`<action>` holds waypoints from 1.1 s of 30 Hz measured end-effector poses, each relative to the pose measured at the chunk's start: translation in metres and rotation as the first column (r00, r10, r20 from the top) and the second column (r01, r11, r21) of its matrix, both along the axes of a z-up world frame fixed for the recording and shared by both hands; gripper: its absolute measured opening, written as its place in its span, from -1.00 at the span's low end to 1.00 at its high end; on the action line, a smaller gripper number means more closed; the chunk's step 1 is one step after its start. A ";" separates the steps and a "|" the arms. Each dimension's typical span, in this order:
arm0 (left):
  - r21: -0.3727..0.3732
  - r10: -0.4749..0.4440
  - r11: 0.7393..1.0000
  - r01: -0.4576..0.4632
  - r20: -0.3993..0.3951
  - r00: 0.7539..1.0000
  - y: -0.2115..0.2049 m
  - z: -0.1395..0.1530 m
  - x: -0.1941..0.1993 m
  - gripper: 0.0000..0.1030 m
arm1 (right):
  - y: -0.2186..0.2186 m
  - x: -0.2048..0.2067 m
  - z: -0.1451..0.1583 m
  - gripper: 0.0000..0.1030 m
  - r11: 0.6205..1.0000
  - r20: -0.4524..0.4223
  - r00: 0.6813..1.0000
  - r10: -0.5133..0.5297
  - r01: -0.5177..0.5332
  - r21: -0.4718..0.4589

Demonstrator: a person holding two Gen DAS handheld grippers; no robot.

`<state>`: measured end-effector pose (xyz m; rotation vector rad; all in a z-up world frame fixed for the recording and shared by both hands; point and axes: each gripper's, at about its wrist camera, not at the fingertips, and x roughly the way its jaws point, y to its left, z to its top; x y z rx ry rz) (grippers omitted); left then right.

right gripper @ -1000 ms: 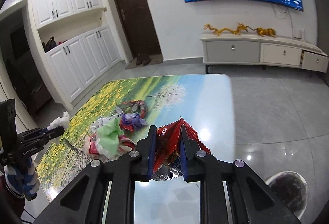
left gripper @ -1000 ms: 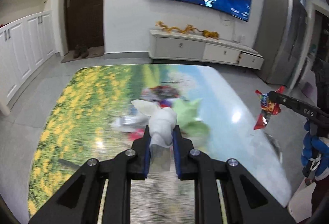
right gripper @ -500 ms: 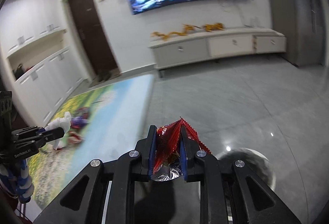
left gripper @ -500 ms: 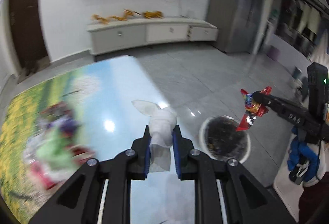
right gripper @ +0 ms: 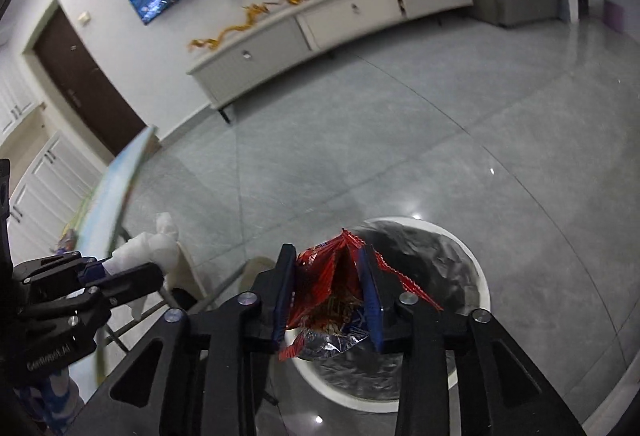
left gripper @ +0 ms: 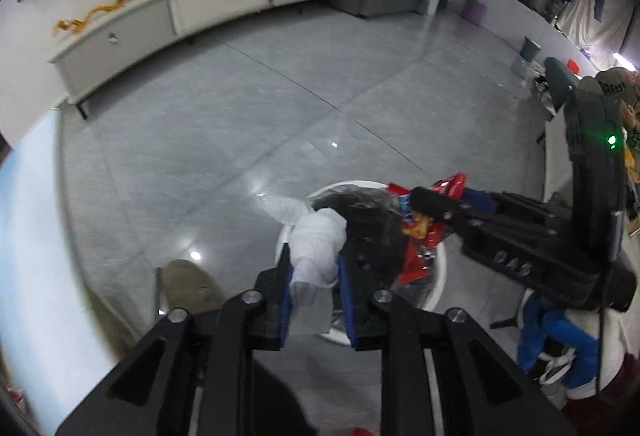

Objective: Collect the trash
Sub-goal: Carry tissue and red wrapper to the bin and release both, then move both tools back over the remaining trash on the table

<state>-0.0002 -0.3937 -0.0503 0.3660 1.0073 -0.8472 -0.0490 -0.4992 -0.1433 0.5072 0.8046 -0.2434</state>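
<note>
A crumpled white tissue point(left gripper: 316, 248) sits between the blue pads of my left gripper point(left gripper: 316, 276), whose jaws are opening while the tissue still touches both pads. Just beyond it stands a round bin with a white rim point(left gripper: 440, 268) and a black liner. My right gripper point(right gripper: 328, 286) holds a red snack wrapper point(right gripper: 332, 276) above the bin's rim point(right gripper: 480, 276); its jaws are opening too, and the wrapper spreads between the pads. The right gripper point(left gripper: 424, 202) with the wrapper point(left gripper: 420, 240) hangs over the bin's far side. The left gripper point(right gripper: 132, 272) and tissue point(right gripper: 148, 244) show at the left.
The bin stands on a glossy grey tiled floor point(left gripper: 240, 116). The picture-printed table's edge point(right gripper: 116, 188) is to the left, with a beige seat point(left gripper: 188, 284) beside it. A long white TV cabinet point(right gripper: 320, 20) lines the far wall. A blue-gloved hand point(left gripper: 552, 336) holds the right gripper.
Both grippers swung away from the table, tilted down and came over the bin. Their jaws have spread a little, the right more, and the wrapper has puffed out.
</note>
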 end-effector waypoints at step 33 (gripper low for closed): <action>-0.186 0.165 0.973 -0.139 0.131 0.978 0.111 0.089 -0.020 -0.04 | 0.038 -0.041 0.077 -0.03 0.995 0.146 0.989 0.000 0.014 -0.097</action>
